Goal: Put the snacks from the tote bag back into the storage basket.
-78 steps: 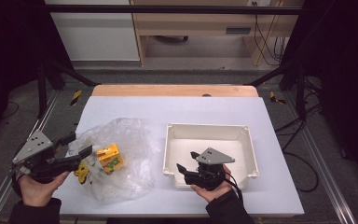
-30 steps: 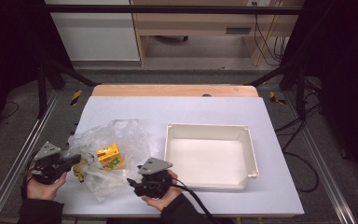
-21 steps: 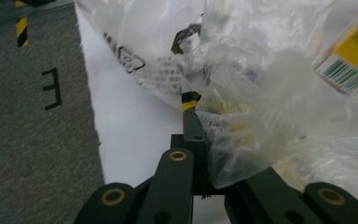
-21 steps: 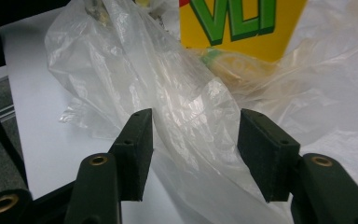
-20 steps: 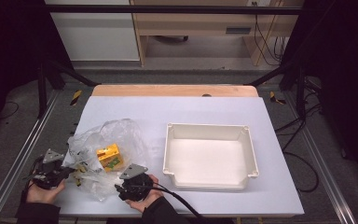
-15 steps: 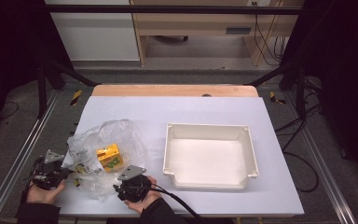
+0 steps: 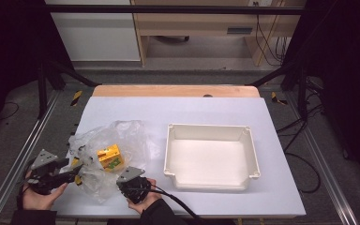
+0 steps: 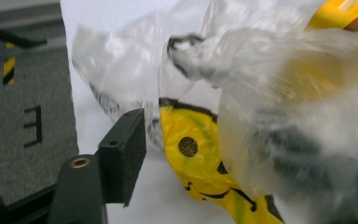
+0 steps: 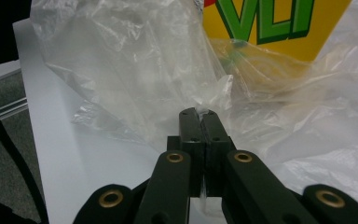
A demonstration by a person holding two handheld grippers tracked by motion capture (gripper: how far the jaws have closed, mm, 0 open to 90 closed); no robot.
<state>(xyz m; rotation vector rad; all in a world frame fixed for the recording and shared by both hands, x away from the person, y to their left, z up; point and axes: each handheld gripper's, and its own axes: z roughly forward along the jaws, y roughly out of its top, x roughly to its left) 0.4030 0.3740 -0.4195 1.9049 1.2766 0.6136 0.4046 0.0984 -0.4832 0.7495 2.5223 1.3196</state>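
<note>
The right tongs have just closed, their pads pinching a fold of the clear plastic bag. The left tongs have just opened wide — bag film lies between the pads, unpressed. The bag sits at the white surface's front left, holding a yellow box; the white tray beside it is empty.

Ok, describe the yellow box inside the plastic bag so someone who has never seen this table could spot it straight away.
Start at the white tray on the pale table. Left of it lies a crumpled clear plastic bag. The small yellow box sits inside that bag, bright yellow with green lettering, the strongest spot of colour among the white and clear things around it.
</note>
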